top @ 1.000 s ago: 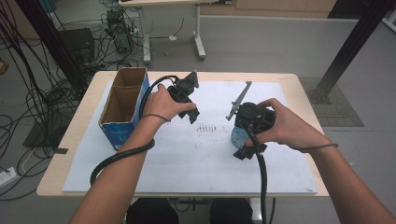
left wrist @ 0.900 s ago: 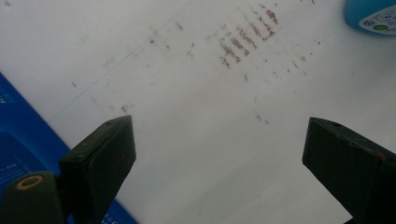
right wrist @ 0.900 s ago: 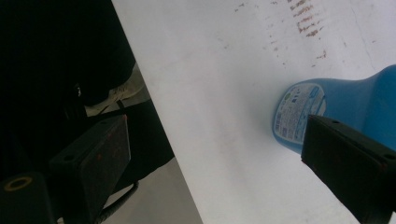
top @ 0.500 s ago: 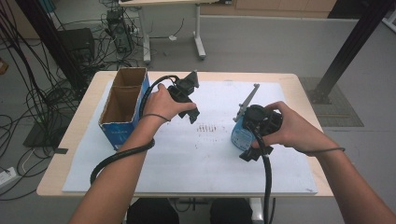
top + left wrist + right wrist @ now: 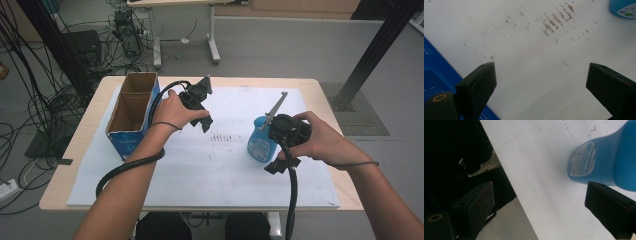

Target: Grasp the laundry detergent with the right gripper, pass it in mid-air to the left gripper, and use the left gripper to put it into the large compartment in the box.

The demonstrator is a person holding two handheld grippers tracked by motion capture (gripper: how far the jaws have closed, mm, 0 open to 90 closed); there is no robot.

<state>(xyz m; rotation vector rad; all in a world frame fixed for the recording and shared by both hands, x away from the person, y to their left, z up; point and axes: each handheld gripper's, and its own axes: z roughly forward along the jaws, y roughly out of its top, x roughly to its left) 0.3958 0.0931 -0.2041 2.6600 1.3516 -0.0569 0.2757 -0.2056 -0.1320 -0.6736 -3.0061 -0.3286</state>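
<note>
A blue plastic bottle (image 5: pixel 260 143) with a white label stands on the white sheet (image 5: pixel 210 185), right of centre. My right gripper (image 5: pixel 276 146) hangs right beside it, on its right. In the right gripper view the bottle (image 5: pixel 604 162) is up and to the right, outside the open jaws of this gripper (image 5: pixel 541 205), which hold nothing. My left gripper (image 5: pixel 202 107) hovers over the sheet, just right of the cardboard box (image 5: pixel 131 107). Its jaws stand wide open around bare sheet in the left gripper view (image 5: pixel 541 82), with the bottle's base (image 5: pixel 622 6) at the top right corner.
The open cardboard box with blue sides (image 5: pixel 434 75) stands at the sheet's left edge. Brown smudges (image 5: pixel 225 137) mark the sheet's middle. The near table edge (image 5: pixel 506 185) lies close to my right gripper. Cables and a black post crowd the floor to the left.
My right hand has shifted a little to the right, so more of the blue bottle shows at its left. The left hand has kept still.
</note>
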